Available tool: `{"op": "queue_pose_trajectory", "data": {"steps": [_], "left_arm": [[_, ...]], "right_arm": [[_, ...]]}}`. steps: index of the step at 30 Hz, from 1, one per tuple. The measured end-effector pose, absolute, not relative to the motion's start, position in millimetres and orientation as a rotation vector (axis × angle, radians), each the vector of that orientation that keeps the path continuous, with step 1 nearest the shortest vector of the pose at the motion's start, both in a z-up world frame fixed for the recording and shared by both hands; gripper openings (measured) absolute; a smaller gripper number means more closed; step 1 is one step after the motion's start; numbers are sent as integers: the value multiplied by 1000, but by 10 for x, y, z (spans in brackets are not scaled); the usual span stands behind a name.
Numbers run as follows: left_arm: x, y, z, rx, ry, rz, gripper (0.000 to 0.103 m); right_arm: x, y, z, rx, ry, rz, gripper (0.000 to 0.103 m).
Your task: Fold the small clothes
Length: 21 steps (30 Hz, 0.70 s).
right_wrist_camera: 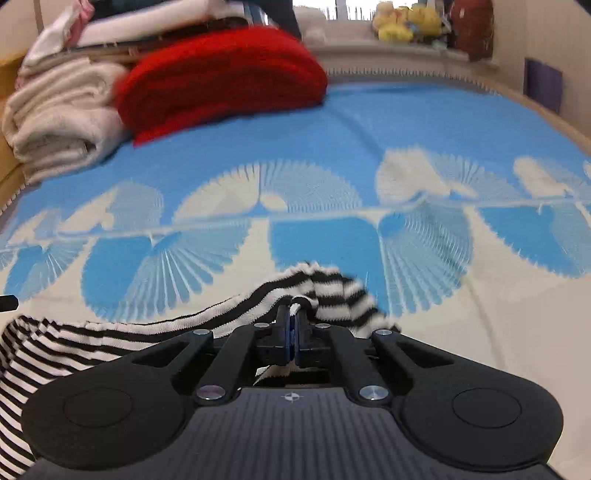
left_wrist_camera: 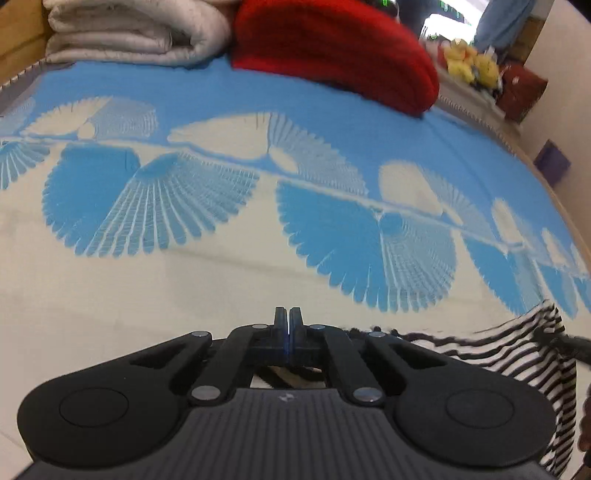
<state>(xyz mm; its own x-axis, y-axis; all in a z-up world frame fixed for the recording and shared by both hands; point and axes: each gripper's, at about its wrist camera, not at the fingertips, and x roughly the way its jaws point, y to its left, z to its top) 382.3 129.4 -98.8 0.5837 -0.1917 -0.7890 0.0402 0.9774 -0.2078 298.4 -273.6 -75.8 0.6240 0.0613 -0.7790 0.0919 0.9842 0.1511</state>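
While both tools sit low over the blue-and-cream fan-patterned bedspread (left_wrist_camera: 258, 85), each has its jaws drawn together. Right gripper (right_wrist_camera: 291, 314): jaws closed, a bunched edge of the black-and-white striped garment (right_wrist_camera: 110, 332) pinched between the pads just at the tips; the cloth rises in a hump beyond the fingers and trails off to the left of the gripper, over the cream part of the bedspread. Left gripper (left_wrist_camera: 288, 314): fingers pressed flat against each other with no gap; nothing shows between the tips, though striped cloth is visible through the opening in the gripper body beneath them, so whether fabric is caught lower down cannot be told. The same garment spreads to the right of this gripper, its stripes smeared by blur and its lower part cut off by the frame edge. A dark shape at the far right edge of the left view is too blurred to identify. Beyond the garment, at the far end of the bedspread: a folded red knitted item (right_wrist_camera: 221, 74), and beside it a folded cream blanket (right_wrist_camera: 62, 114), partly cropped. Farther back, yellow plush toys (right_wrist_camera: 406, 18) on a ledge, indistinct. A purple patch (right_wrist_camera: 543, 85) on the wall to the right, unidentifiable.
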Motion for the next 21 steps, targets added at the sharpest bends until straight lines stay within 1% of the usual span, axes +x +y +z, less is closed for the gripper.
{"op": "queue_pose_trajectory", "data": {"steps": [3, 4, 5, 6, 7, 8, 9, 11, 13, 15, 16, 17, 18, 19, 20, 21], "left_arm": [[3782, 1441, -837, -219, 889, -132, 12], [3776, 1487, -806, -248, 883, -130, 27], [3754, 1547, -777, -270, 880, -131, 42], [3739, 1579, -749, -286, 881, -141, 48], [3733, 1601, -747, -293, 894, -160, 56], [3741, 1589, -766, -292, 919, -185, 62], [3725, 1569, -796, -282, 951, -211, 62], [3711, 1454, -906, -201, 1016, -251, 62], [3674, 1321, -997, -70, 1042, -265, 62], [3660, 1273, -1051, -11, 1032, -261, 62], [3673, 1287, -1067, -16, 1027, -253, 54], [3685, 1316, -1076, -40, 1023, -250, 33], [3712, 1351, -1077, -72, 1019, -246, 22], [3731, 1389, -1064, -96, 1008, -232, 6], [3751, 1431, -1030, -104, 975, -192, 5], [3753, 1454, -967, -103, 929, -144, 5]], "right_arm": [[3066, -2616, -1043, 93, 1054, 20, 11], [3067, -2593, -1040, 63, 1049, 27, 13], [3052, -2593, -986, 50, 1029, 29, 19], [3036, -2619, -915, 65, 1011, 35, 23], [2999, -2682, -819, 101, 986, 46, 25], [2955, -2747, -709, 133, 951, 59, 29], [2906, -2817, -606, 155, 909, 72, 39], [2803, -2943, -461, 159, 832, 69, 51], [2771, -3062, -452, 128, 820, 28, 51], [2808, -3180, -548, 131, 867, -3, 51], [2835, -3225, -620, 142, 899, -3, 51], [2850, -3236, -669, 146, 927, 6, 51], [2879, -3229, -731, 137, 952, 12, 51], [2904, -3197, -774, 110, 963, 13, 50], [2927, -3160, -797, 87, 965, 19, 43], [2950, -3129, -827, 78, 968, 30, 13]]}}
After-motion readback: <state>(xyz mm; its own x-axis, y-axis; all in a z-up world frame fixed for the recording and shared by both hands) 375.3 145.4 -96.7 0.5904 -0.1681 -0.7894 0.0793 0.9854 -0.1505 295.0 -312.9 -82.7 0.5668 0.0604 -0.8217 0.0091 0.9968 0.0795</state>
